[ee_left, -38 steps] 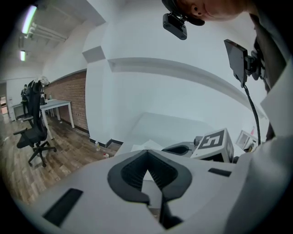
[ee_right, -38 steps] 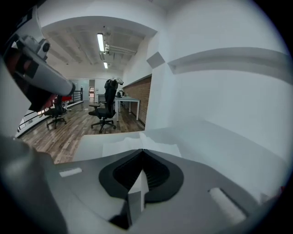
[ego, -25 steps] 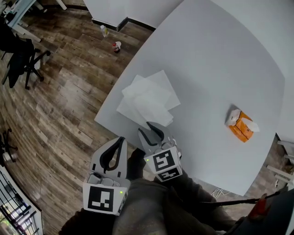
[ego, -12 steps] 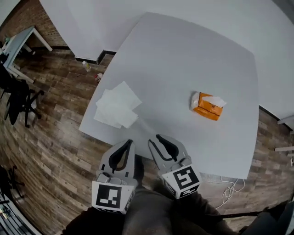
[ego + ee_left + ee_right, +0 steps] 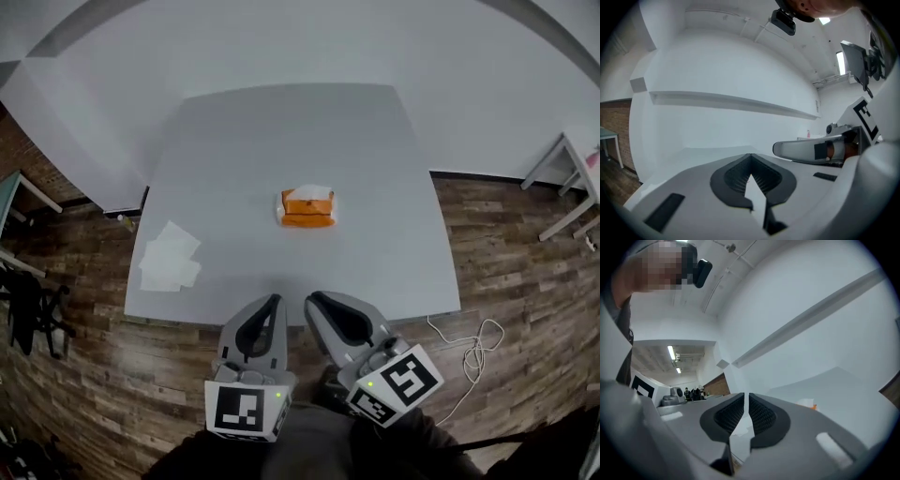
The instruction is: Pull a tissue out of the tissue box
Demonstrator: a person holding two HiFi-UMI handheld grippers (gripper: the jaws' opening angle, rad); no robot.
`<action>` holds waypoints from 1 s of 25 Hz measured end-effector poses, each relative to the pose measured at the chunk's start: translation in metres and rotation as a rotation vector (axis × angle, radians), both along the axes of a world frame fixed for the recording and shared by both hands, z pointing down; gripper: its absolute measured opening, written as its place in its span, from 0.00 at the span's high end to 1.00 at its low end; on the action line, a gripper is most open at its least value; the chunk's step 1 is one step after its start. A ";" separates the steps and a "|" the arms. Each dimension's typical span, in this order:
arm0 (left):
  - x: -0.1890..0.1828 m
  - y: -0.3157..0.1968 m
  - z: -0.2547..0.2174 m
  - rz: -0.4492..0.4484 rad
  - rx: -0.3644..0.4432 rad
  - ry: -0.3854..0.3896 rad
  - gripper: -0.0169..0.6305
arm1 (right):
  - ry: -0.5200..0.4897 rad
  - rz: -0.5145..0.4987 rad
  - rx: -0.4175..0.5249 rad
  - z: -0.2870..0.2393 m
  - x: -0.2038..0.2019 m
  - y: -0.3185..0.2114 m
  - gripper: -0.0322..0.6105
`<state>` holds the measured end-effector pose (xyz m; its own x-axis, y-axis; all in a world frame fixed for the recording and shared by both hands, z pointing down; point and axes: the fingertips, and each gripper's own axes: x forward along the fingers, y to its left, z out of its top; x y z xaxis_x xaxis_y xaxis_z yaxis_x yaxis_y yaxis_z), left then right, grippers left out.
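Observation:
An orange tissue box (image 5: 307, 210) lies near the middle of the grey table (image 5: 281, 131), with a white tissue standing out of its top. Both grippers hang side by side at the table's near edge, well short of the box. My left gripper (image 5: 274, 300) is shut with nothing in it; in its own view the jaws (image 5: 750, 157) meet at the tip. My right gripper (image 5: 312, 299) is likewise shut and holds nothing (image 5: 746, 397). An orange and white bit of the box (image 5: 811, 404) peeks over the right jaw in the right gripper view.
A loose pile of white tissues (image 5: 170, 262) lies at the table's near left corner. A white cable (image 5: 466, 345) curls on the wood floor to the right. A black chair (image 5: 26, 307) stands at far left, another table's legs (image 5: 562, 178) at far right.
The view has swung round the table. The tissue box now lies straight ahead at the centre, and the tissue pile has shifted to the left. Both grippers stay low at the near edge.

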<state>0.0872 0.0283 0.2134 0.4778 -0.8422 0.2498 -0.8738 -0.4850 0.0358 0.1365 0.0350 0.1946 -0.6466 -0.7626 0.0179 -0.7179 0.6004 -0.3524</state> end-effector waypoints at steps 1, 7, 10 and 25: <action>0.008 -0.001 -0.006 0.022 0.007 -0.006 0.97 | -0.011 0.016 0.019 -0.008 0.005 0.001 0.90; 0.013 -0.004 -0.045 0.043 0.166 0.071 0.97 | 0.016 0.093 0.114 -0.033 0.006 0.018 0.95; 0.011 0.002 -0.047 0.053 0.169 0.076 0.97 | 0.024 0.105 0.117 -0.034 0.006 0.023 0.95; 0.007 0.028 -0.052 0.083 0.147 0.036 0.97 | 0.046 0.102 0.181 -0.060 0.001 0.039 0.95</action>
<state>0.0938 0.0559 0.1616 0.5532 -0.8260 0.1078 -0.8302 -0.5574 -0.0104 0.1376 0.0738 0.1349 -0.5671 -0.8178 -0.0977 -0.7912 0.5739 -0.2111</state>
